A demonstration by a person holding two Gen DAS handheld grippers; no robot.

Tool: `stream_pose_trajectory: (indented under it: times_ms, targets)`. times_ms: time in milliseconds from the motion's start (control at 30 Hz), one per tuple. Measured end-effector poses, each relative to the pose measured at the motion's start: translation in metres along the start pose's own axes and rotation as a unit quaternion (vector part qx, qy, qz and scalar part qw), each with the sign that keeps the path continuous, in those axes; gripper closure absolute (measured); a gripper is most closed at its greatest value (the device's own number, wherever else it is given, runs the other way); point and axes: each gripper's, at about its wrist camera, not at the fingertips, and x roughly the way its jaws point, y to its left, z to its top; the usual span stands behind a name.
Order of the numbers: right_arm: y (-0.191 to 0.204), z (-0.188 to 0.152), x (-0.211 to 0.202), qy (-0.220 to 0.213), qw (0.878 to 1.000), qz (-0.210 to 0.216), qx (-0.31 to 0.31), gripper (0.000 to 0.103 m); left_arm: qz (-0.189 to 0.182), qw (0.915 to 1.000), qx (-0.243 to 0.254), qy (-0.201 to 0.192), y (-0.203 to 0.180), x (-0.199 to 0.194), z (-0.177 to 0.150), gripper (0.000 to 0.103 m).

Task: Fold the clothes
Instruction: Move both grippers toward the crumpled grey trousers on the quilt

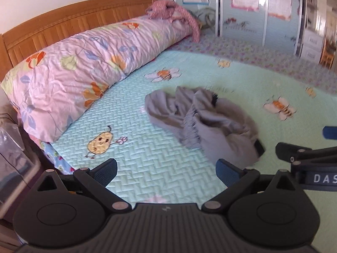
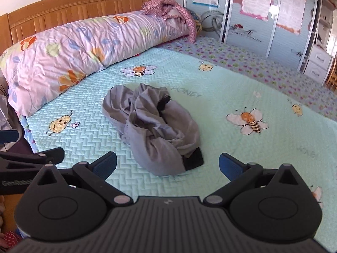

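1. Your left gripper (image 1: 166, 171) has its jaws spread wide with nothing between the blue pads, hanging over the mint-green quilted bedspread (image 1: 134, 147).
2. Your right gripper (image 2: 167, 167) is just as wide apart and empty, held over the same bedspread (image 2: 242, 160).
3. The crumpled grey garment (image 2: 153, 126) lies in a heap on the bedspread right ahead of your right gripper, its near end with a black patch between the lines of the two fingers but not touching either pad.
4. From your left gripper, that garment (image 1: 202, 120) sits ahead and to the right, its near edge just beyond the right fingertip (image 1: 226, 170).
5. Your right gripper shows at the right edge of the left view (image 1: 311, 160), close beside the left one.
6. Far ahead and left of both tongs, a long floral pillow (image 2: 69, 54) lies along the wooden headboard (image 2: 84, 6).
7. A pink knitted piece (image 2: 168, 10) is draped on the pillow's far end.
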Motion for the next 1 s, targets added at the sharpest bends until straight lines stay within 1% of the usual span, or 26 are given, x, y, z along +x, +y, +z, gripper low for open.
stream_pose_trajectory:
  times_ms: [33,133,300,467,567,667,700,733,800,833,867,933,967,1000]
  targets:
    - [0.019,0.002,0.006,0.006,1.0,-0.006,0.002,0.001,0.0,1.0,0.002,0.005,-0.001,0.006,0.001,0.001]
    - [0.023,0.013,0.028,0.032,0.999,-0.005,0.018,0.001,0.0,0.9998,0.007,0.021,-0.004,0.026,0.003,0.001]
    - [0.02,0.016,0.049,0.035,0.999,0.0,0.03,0.001,0.0,0.9988,0.016,0.047,-0.009,0.058,0.008,0.001]
    - [0.017,0.019,0.07,0.038,0.998,0.006,0.042,0.001,-0.01,0.9984,0.016,0.053,-0.007,0.075,0.013,0.002]
    - [0.015,0.021,0.075,0.031,0.998,0.02,0.044,0.001,-0.013,0.9986,0.009,0.051,-0.007,0.08,0.014,0.003]
    - [0.013,0.023,0.079,0.023,0.998,0.034,0.045,0.001,-0.021,0.9989,-0.016,0.037,0.0,0.082,0.011,0.002]
    - [0.009,0.024,0.079,0.008,0.998,0.049,0.046,0.002,-0.022,0.9988,-0.025,0.036,0.001,0.084,0.008,0.002]
    - [0.007,0.025,0.078,-0.012,0.996,0.07,0.049,0.008,-0.017,0.9987,-0.032,0.037,0.001,0.086,0.003,0.002]
    - [-0.003,0.025,0.083,-0.046,0.993,0.1,0.045,0.01,-0.011,0.9978,-0.047,0.046,-0.002,0.096,-0.006,0.002]
    - [-0.007,0.026,0.087,-0.051,0.991,0.113,0.049,0.011,-0.009,0.9974,-0.052,0.049,-0.005,0.102,-0.01,0.002]
    - [-0.012,0.028,0.091,-0.056,0.989,0.125,0.053,0.011,-0.001,0.9984,-0.05,0.026,-0.006,0.108,-0.009,0.002]
    - [-0.018,0.03,0.1,-0.058,0.987,0.141,0.058,0.012,-0.008,0.999,-0.044,0.002,0.0,0.118,-0.006,0.003]
    - [-0.021,0.024,0.107,-0.046,0.988,0.135,0.05,0.012,-0.014,0.999,-0.041,-0.008,0.003,0.123,-0.005,0.003]
    - [-0.023,0.018,0.115,-0.034,0.99,0.13,0.041,0.012,-0.033,0.9981,-0.047,0.021,0.002,0.131,-0.008,0.003]
